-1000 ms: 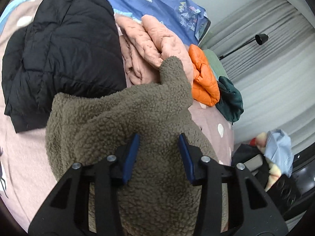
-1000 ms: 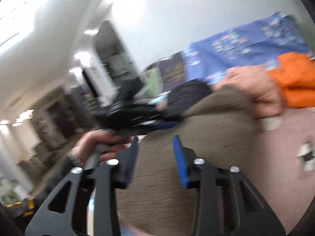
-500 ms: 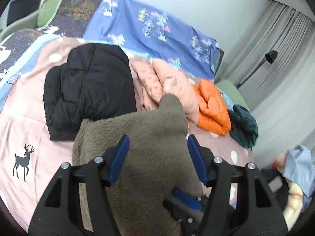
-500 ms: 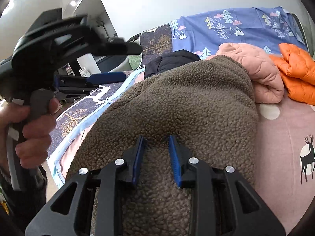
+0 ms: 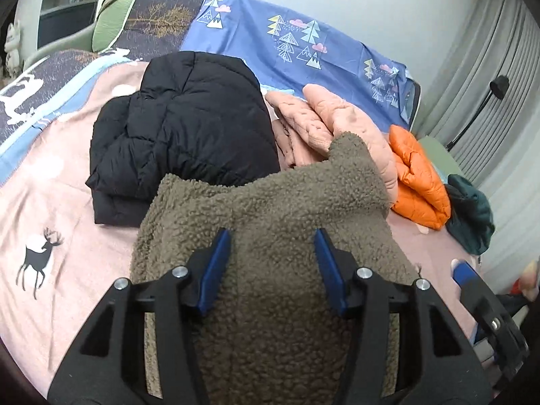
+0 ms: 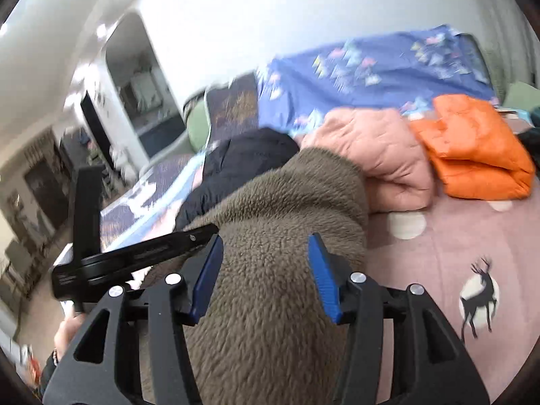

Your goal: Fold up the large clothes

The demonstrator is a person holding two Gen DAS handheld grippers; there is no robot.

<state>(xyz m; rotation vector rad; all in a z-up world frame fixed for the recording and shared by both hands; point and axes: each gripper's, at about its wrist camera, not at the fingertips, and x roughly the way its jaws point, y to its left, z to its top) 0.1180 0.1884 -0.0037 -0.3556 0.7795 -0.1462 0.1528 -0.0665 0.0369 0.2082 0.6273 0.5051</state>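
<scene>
Fleece garment, olive-brown and thick-piled point(image 5: 270, 209), lies bunched at lower centre of both wrist views on the pink deer-print bedspread point(image 5: 50, 202). Left gripper point(image 5: 271, 263) and right gripper point(image 6: 265, 270) each hang over it with jaws spread apart, gripping nothing; judged position: between grasps, ready to take a fresh edge. Upper frame is crowded: folded black quilted jacket point(image 5: 182, 135), pink quilted garment point(image 5: 337, 118) and orange puffer jacket point(image 5: 418, 175) sit touching or just beside the fleece's far edge. Open bedspread for laying flat remains at left of the left view and right of the right view.
</scene>
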